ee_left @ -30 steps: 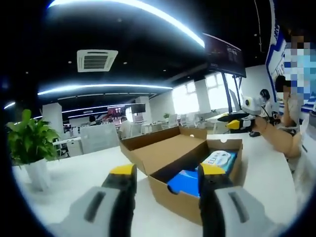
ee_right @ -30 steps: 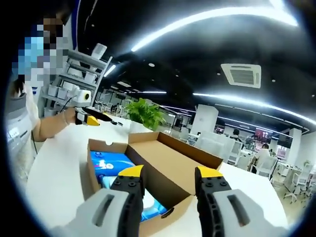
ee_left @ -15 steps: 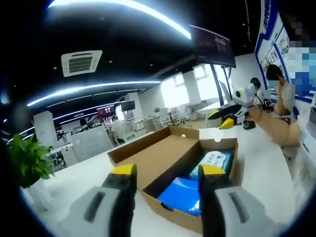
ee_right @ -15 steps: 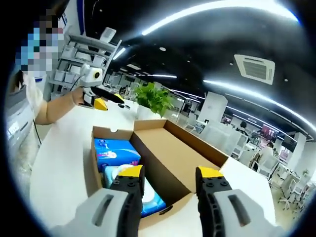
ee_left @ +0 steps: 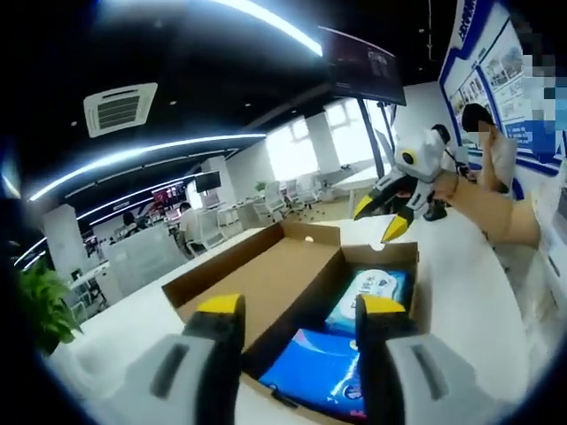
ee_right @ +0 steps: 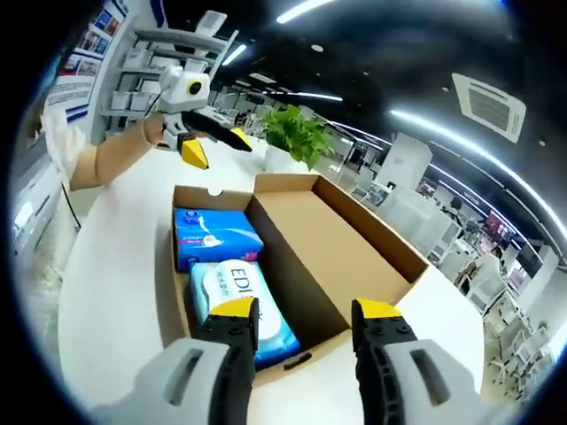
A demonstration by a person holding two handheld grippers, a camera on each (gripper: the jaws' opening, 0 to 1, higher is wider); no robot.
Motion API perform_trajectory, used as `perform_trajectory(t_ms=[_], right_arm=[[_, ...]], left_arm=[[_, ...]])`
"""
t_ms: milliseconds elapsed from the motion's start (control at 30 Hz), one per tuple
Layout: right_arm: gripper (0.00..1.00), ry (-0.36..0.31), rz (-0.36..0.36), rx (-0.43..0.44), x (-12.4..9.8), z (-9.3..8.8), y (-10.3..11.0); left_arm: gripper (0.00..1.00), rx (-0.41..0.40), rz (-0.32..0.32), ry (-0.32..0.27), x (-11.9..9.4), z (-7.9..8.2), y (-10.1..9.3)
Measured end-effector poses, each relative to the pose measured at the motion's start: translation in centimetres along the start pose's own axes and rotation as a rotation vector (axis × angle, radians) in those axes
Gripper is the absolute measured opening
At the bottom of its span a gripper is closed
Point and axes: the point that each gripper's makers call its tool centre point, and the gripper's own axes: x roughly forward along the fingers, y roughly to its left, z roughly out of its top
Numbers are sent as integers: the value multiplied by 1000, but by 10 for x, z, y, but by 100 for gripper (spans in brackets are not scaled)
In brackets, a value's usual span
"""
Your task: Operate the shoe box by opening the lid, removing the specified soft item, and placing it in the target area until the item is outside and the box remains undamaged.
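An open cardboard shoe box [ee_left: 266, 283] lies on the white table with its lid folded flat beside it. Inside are a blue soft pack [ee_left: 321, 372] and a white and light-blue wipes pack [ee_left: 372, 290]. My left gripper [ee_left: 301, 308] hovers open above the box's near end. My right gripper [ee_left: 379, 220] hangs open over the far end, held by a hand. In the right gripper view the box [ee_right: 337, 257] holds the blue pack [ee_right: 209, 235] and the wipes pack [ee_right: 236, 299]. There my right gripper [ee_right: 304, 312] is open above the wipes pack, and the left gripper [ee_right: 215, 146] is open beyond the box.
A potted green plant [ee_right: 297, 135] stands on the table behind the box, seen also as the plant [ee_left: 34, 305] at the left edge. A person's forearm [ee_left: 496, 217] reaches in from the right. Shelving [ee_right: 146, 80] and office desks [ee_left: 204, 235] lie farther back.
Both views have closed in on the box and tilted down over it. Each gripper now sits nearer the box's ends. The packs inside have not moved.
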Motion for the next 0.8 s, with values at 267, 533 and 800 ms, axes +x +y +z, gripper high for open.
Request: perform_trajectory(t_ms=[267,533,800], right_arm=[[43,44,66,-50,12,-1,12],[44,90,121,-72,19,-1,17],[43,229,169,-24,17,-17,30]], left_arm=[[50,28,-32,74,14,-13,-9],[49,42,-74,93,19,-14,-18],[48,44,-134,145,38,-23,-31]])
